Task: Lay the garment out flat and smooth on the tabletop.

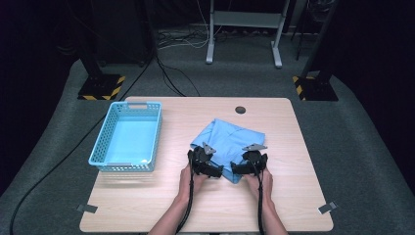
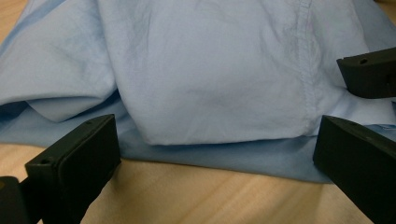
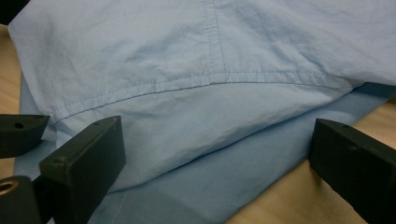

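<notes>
Even overhead light on the table (image 1: 147,205), dark surroundings, soft shadows, slightly blurred close-ups

The high view looks forward and down from above the near side, taking in the whole counter (image 1: 147,205) and the floor beyond its far edge. The left gripper view sits low and very close, facing the near hem of the blue cloth (image 2: 210,70). The right gripper view does likewise. All three share that cloth's near edge and the wood beneath it.
</notes>
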The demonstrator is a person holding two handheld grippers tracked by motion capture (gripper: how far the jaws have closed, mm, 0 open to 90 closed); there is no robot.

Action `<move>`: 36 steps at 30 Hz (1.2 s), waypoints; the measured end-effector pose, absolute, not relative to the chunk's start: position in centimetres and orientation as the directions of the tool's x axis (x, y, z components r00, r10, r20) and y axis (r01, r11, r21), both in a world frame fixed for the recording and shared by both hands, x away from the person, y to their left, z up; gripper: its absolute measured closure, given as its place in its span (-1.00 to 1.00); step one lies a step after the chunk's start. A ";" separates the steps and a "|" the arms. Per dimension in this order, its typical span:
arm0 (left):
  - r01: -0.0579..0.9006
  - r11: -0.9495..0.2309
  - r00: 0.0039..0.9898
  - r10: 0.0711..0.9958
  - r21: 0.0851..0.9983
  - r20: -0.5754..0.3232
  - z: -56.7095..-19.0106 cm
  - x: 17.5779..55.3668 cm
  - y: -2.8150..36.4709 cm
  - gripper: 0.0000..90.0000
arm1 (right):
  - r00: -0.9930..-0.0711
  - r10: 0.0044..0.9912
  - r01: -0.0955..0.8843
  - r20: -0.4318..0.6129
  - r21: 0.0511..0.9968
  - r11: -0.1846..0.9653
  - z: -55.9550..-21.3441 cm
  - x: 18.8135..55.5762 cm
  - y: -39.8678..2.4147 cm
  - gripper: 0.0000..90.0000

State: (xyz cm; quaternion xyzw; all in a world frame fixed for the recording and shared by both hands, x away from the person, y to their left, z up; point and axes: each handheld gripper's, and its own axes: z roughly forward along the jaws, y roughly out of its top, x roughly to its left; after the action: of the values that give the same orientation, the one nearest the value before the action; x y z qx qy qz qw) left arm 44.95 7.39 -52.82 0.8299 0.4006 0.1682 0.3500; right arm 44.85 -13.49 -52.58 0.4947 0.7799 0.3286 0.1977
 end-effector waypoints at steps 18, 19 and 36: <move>0.543 -0.440 0.628 0.778 0.715 0.001 -52.9 41.3 7.6 -0.99 | -0.447 0.894 0.631 0.016 0.714 0.303 -52.7 40.7 -13.5 -0.92; 0.543 -0.440 0.629 0.778 0.715 0.000 -52.9 41.1 7.6 -0.99 | -0.448 0.894 0.630 0.015 0.715 0.304 -52.7 40.4 -13.5 -0.92; 0.541 -0.443 0.633 0.774 0.715 0.000 -53.0 36.5 8.5 -0.99 | -0.459 0.888 0.624 0.012 0.716 0.313 -52.8 35.5 -12.8 -0.92</move>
State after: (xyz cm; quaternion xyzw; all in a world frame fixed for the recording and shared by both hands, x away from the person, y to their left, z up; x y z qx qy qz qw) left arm 36.53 8.49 -52.96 0.8329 0.3949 0.1662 0.3503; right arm 35.48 -12.79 -52.81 0.4810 0.7858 0.3349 0.1971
